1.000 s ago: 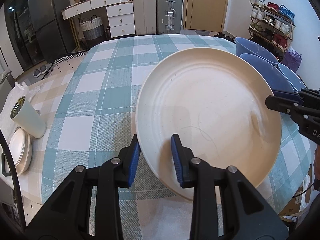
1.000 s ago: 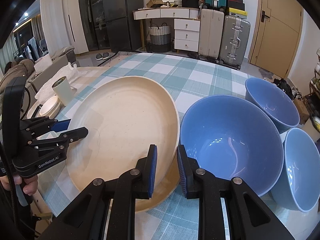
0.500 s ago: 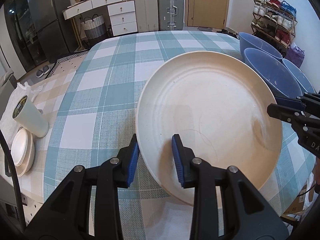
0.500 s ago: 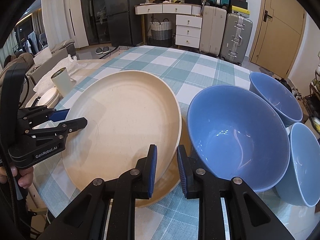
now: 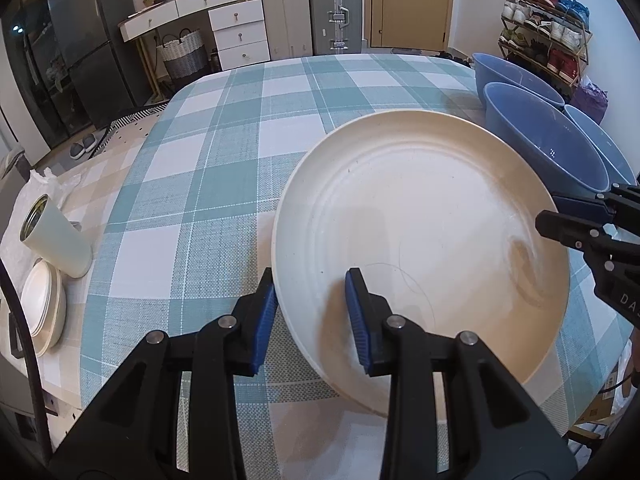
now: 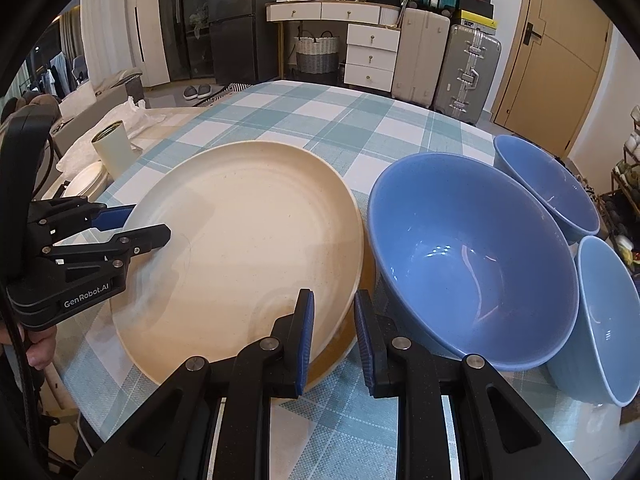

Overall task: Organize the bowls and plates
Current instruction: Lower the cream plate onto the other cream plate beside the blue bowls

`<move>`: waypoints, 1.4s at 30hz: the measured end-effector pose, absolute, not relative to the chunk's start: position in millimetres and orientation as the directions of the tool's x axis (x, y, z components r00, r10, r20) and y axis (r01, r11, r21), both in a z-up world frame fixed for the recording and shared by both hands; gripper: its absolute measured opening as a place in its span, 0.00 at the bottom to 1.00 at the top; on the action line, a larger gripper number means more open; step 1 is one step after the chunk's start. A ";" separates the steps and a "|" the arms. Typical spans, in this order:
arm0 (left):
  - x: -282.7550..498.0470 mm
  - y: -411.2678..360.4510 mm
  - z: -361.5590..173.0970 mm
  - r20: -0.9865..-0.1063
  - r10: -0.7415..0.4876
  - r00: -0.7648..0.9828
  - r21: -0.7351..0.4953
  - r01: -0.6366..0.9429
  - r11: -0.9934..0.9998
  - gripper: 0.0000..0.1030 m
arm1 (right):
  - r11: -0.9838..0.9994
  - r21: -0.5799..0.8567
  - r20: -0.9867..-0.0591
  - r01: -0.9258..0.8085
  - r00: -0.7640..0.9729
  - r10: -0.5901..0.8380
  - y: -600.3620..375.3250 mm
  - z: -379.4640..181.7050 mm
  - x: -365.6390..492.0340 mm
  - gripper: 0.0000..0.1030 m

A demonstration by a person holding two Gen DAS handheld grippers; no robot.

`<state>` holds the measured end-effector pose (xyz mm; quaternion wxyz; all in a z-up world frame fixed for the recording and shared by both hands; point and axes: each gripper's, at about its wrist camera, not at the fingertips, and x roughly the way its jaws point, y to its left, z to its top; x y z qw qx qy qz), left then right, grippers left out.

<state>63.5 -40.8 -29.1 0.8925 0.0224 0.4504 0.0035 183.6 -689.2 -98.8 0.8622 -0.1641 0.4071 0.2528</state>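
A large cream plate point(image 5: 420, 240) lies on a second cream plate on the checked tablecloth; it also shows in the right wrist view point(image 6: 240, 248). My left gripper point(image 5: 311, 320) straddles its near-left rim with jaws apart, one finger under and one over. My right gripper point(image 6: 332, 334) straddles the opposite rim, jaws apart, not pinching. Three blue bowls stand to the right: a big one point(image 6: 472, 256), one behind point(image 6: 548, 184) and one at the right edge point(image 6: 608, 316).
A cream cup point(image 5: 56, 240) and a stack of small white plates point(image 5: 42, 312) sit on a side surface at the left. The table point(image 5: 224, 160) stretches away behind the plates. Drawers, suitcases and a shoe rack stand beyond.
The top plate has settled lower and flatter onto the plate beneath. Both grippers stay around its rim, shifted slightly with it.
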 end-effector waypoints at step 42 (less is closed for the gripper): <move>71.1 -49.4 -44.2 -0.810 0.001 0.587 0.025 0.032 0.999 0.51 | 0.811 -0.169 -0.792 -0.560 0.567 0.226 -685.6 -115.8 177.6 0.28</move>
